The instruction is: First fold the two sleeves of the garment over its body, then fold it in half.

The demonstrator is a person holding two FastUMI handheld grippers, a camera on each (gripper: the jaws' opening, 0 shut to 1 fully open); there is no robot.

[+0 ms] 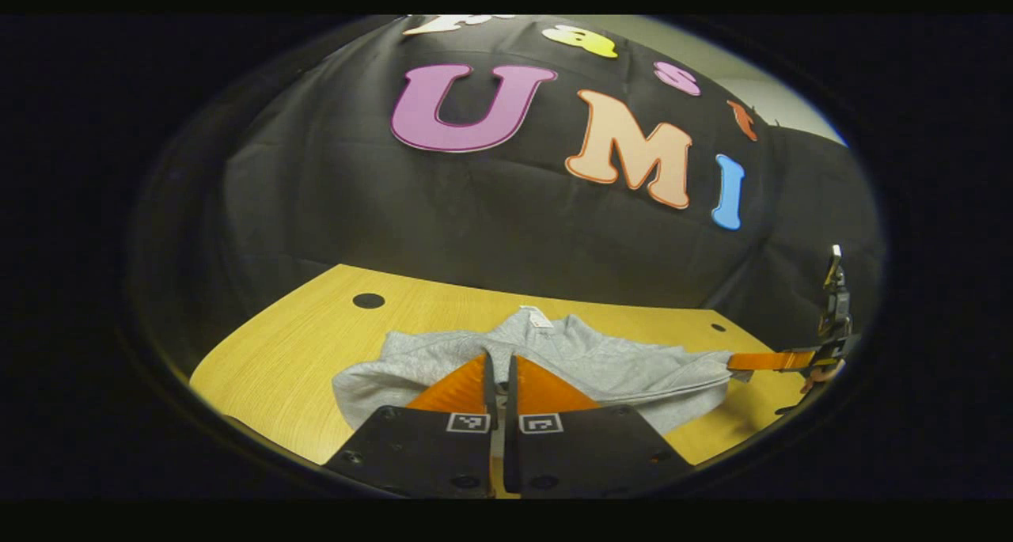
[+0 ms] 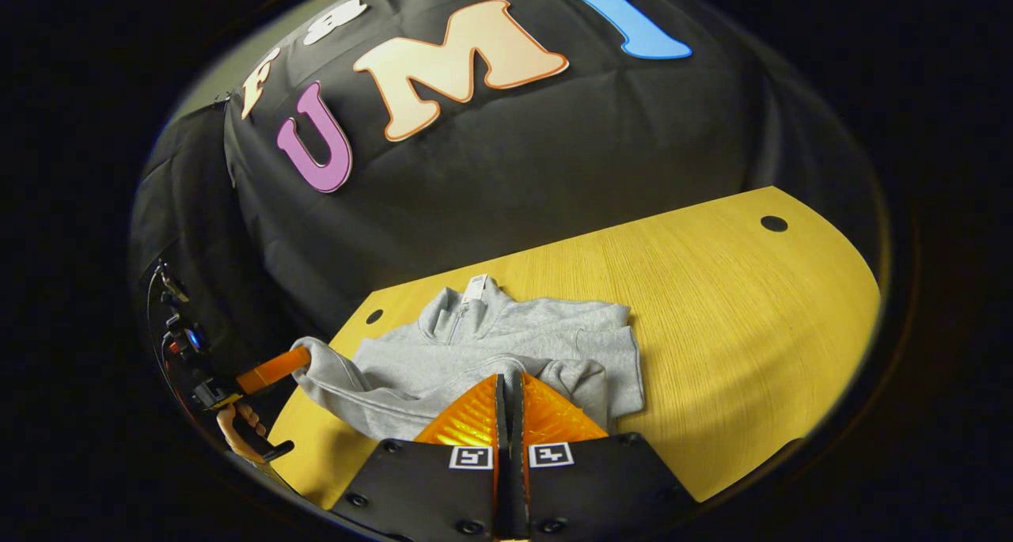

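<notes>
both grippers, left (image 1: 500, 360) and right (image 2: 510, 380), closed level on one sweatshirt (image 2: 506, 336), seemingly pinching cloth; one table (image 2: 712, 289).

Garment (image 2: 506, 340): soft matt fleecy knit cloth. Bench (image 2: 736, 305): smooth wood-grain laminate, slight sheen. Booth wall (image 1: 491, 225): matt creased cloth.
</notes>
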